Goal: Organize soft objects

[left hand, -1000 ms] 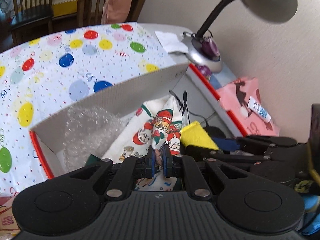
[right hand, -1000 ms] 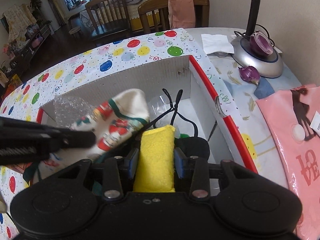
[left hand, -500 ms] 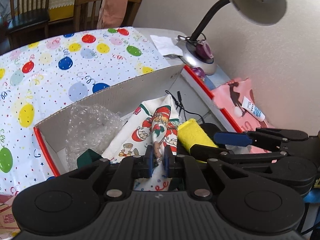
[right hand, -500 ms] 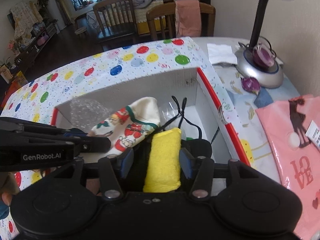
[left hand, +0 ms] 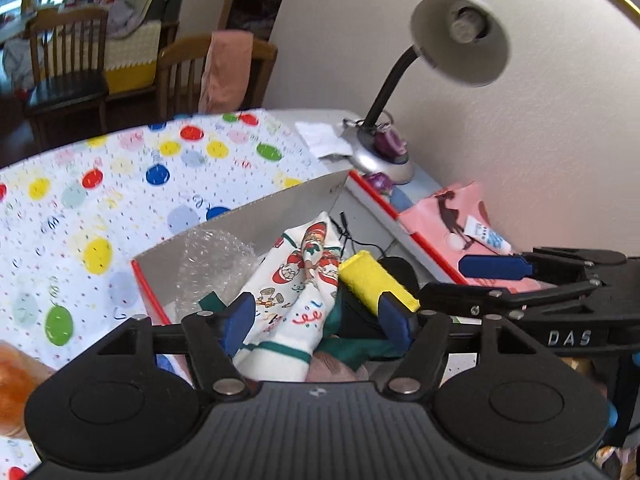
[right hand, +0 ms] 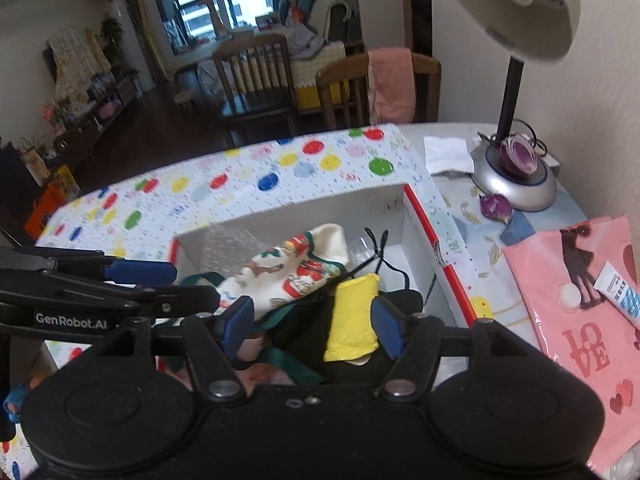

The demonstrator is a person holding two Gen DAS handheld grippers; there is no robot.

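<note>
A white Christmas-print sock (left hand: 304, 280) (right hand: 296, 268) and a rolled yellow cloth (left hand: 372, 280) (right hand: 354, 320) lie side by side in an open cardboard box (left hand: 280, 208) (right hand: 320, 208) with a red rim. My left gripper (left hand: 318, 320) hangs above the sock; its jaws are opening and its blue pads stand clear of the fabric. My right gripper (right hand: 313, 322) hangs above the yellow cloth; its jaws are opening too and the pads do not touch the cloth. Each gripper shows in the other's view, the right gripper (left hand: 442, 279) and the left gripper (right hand: 176, 280).
Bubble wrap (left hand: 212, 256), black cords (right hand: 376, 256) and dark fabric also fill the box. Its balloon-print lid (left hand: 120, 200) spreads left. A desk lamp (left hand: 460, 40), white tissue (right hand: 446, 154), pink bag (right hand: 580, 300) and small tube (right hand: 620, 300) lie right, by the wall.
Both grippers have let go and opened. The sock dropped from the left one, the yellow cloth from the right. Both grippers have risen and pulled back from the box.
</note>
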